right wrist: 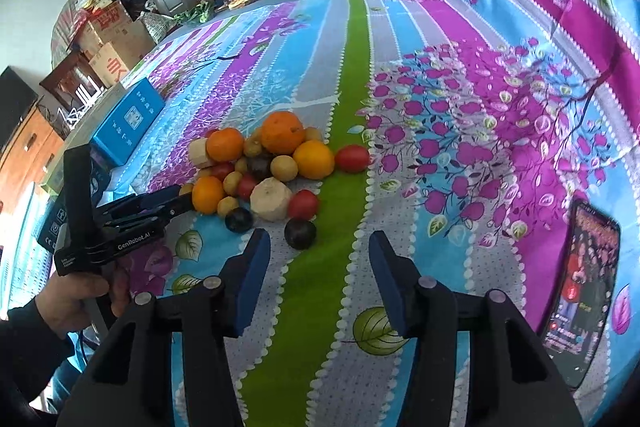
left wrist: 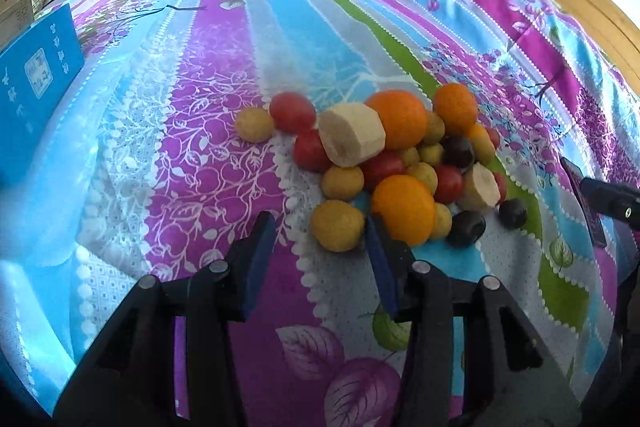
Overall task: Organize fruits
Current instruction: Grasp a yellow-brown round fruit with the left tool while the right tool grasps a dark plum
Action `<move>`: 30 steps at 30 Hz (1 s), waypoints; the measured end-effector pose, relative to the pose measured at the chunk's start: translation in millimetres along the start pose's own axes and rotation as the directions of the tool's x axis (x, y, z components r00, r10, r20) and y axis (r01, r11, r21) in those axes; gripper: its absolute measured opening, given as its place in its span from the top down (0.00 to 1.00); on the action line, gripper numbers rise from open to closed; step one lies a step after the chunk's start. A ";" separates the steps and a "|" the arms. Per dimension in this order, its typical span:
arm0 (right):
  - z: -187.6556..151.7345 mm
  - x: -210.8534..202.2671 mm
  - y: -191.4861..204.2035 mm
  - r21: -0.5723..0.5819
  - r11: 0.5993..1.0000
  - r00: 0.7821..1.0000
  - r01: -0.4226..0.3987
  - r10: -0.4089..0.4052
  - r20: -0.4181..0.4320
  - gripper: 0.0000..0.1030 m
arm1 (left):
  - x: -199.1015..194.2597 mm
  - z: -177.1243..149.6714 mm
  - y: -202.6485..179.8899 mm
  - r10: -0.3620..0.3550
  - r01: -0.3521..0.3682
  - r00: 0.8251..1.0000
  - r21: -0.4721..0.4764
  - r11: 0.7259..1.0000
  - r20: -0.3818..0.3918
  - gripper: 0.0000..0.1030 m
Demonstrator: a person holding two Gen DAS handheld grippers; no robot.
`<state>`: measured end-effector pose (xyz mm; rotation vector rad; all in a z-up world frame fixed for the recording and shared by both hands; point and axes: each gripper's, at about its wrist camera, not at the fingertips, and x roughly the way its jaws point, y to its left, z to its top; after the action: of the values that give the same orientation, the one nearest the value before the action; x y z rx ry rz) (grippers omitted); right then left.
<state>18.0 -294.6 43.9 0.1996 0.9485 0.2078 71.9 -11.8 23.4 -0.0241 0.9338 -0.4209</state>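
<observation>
left hand-held gripper [right wrist: 176, 201] reads "genrobot.ai"; blue box [right wrist: 128, 121] print unreadable.

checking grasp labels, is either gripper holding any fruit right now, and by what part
Nothing is held. The left gripper and right gripper both stand open and empty before the fruit pile.

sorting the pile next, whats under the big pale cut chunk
The big pale cut chunk rests on red tomatoes and leans against an orange. Whatever lies directly beneath it is covered.
</observation>
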 end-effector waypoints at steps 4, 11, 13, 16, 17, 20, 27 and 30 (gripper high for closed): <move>-1.2 9.5 1.4 0.001 1.000 1.000 -0.022 0.022 -0.007 0.47 | -1.3 -0.7 -2.3 -0.026 0.026 1.000 0.008 1.000 0.001 0.73; -1.2 22.3 17.1 -0.093 0.996 1.000 -0.011 0.011 0.001 0.47 | -25.7 -14.2 2.8 0.038 -0.036 0.999 -0.055 0.998 0.037 0.73; -1.7 31.6 21.4 -0.110 0.994 1.000 -0.008 0.006 -0.011 0.47 | -32.1 -19.9 4.6 0.068 -0.065 0.997 -0.075 0.995 0.039 0.73; -2.2 49.2 28.5 -0.143 0.990 0.999 0.018 -0.022 -0.025 0.52 | -37.2 -25.9 3.7 0.096 -0.093 0.995 -0.087 0.992 0.034 0.73; -2.1 54.5 29.6 -0.150 0.988 0.999 0.027 -0.032 -0.032 0.54 | -38.3 -26.6 3.0 0.102 -0.099 0.994 -0.094 0.991 0.034 0.73; -4.1 71.2 28.9 -0.160 0.985 0.995 0.066 -0.077 -0.060 0.60 | -38.1 -26.0 1.5 0.112 -0.109 0.994 -0.111 0.988 0.019 0.73; -6.6 81.1 31.2 -0.168 0.980 0.992 0.104 -0.115 -0.059 0.72 | -41.6 -21.3 -5.8 0.134 -0.132 0.991 -0.128 0.983 0.007 0.73; -6.0 72.7 33.3 -0.154 0.981 0.991 0.121 -0.129 -0.043 0.72 | -51.7 -17.0 -10.9 0.145 -0.142 0.989 -0.125 0.982 0.016 0.73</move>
<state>51.3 -243.0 -7.8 -0.0055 0.9902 0.1689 28.0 -0.4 55.4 -0.0740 0.9290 -0.2285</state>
